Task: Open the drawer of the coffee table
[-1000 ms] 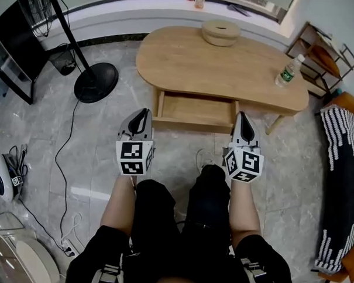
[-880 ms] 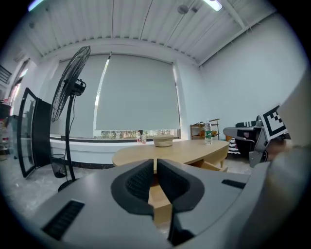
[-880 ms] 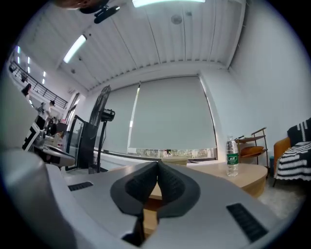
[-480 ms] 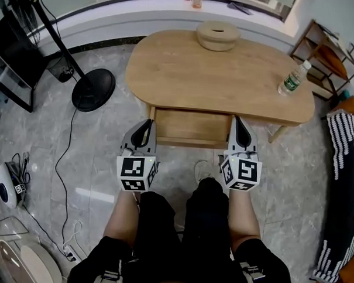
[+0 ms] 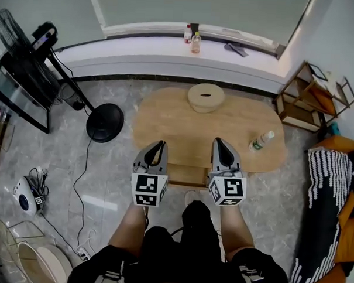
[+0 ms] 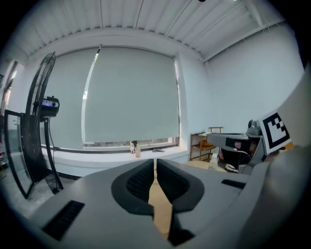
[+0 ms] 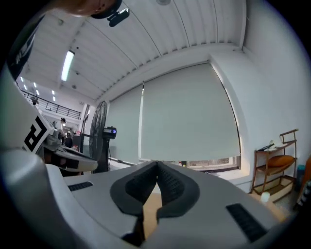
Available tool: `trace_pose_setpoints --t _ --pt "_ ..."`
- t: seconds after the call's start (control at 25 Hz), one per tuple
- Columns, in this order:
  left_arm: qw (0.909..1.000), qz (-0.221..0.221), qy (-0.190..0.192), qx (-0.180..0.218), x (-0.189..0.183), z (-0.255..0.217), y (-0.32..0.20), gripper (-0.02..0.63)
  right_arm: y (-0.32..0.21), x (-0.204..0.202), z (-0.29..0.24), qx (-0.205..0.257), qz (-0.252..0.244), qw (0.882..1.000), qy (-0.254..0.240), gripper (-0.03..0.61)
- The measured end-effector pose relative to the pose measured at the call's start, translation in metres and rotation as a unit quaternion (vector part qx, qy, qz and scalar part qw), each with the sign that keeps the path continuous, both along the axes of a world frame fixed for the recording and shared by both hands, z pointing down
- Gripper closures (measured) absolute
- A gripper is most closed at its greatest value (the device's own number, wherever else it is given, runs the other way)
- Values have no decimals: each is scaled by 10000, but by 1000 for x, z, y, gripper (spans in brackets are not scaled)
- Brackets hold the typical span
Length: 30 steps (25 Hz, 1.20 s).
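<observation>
The oval wooden coffee table [image 5: 183, 126] stands below me in the head view. Its drawer [image 5: 187, 175] sticks out open from under the front edge, between my two grippers. My left gripper [image 5: 160, 144] hovers high over the table's front left; its jaws are shut on nothing [image 6: 155, 164]. My right gripper [image 5: 218, 141] is held beside it over the front right, also shut and empty [image 7: 157, 166]. Both point level toward the window, well above the table, touching nothing.
A round wooden lidded bowl [image 5: 205, 98] and a water bottle [image 5: 261, 140] stand on the table. A standing fan [image 5: 104, 122] is at the left, a low shelf [image 5: 308, 97] and a striped cloth [image 5: 327, 191] at the right. Bottles [image 5: 196, 42] stand on the window sill.
Both grippers have lifted up and away from the open drawer. The head view has risen too, so the table looks smaller and farther and the window has come into view.
</observation>
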<state>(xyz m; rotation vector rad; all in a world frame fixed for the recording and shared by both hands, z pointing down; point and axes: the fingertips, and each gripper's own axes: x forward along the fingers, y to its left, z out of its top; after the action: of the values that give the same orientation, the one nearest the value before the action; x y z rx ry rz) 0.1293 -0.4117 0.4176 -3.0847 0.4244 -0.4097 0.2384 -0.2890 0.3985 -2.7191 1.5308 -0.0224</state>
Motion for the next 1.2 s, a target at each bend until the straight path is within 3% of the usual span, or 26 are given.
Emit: trace_pose_setpoints --t 0.24,0.44,0.6,0.84,1.2 --pt "9995 -118 238 -145 41 -232 10 580 2 31 -229 258 -100 9995 -132 565" --pt "9986 -206 480 -50 45 -324 13 580 -7 29 -329 453 -282 9982 274 565" --pt "9977 -187 628 196 39 -360 -6 580 -23 24 -372 569 -226 9966 550 565" --pt "9952 -288 808 476 15 -384 -35 580 -37 13 -390 765 -87 9958 498 565" --pt "9957 -387 733 405 4 -384 -61 583 -54 6 -393 797 -61 9954 521 565"
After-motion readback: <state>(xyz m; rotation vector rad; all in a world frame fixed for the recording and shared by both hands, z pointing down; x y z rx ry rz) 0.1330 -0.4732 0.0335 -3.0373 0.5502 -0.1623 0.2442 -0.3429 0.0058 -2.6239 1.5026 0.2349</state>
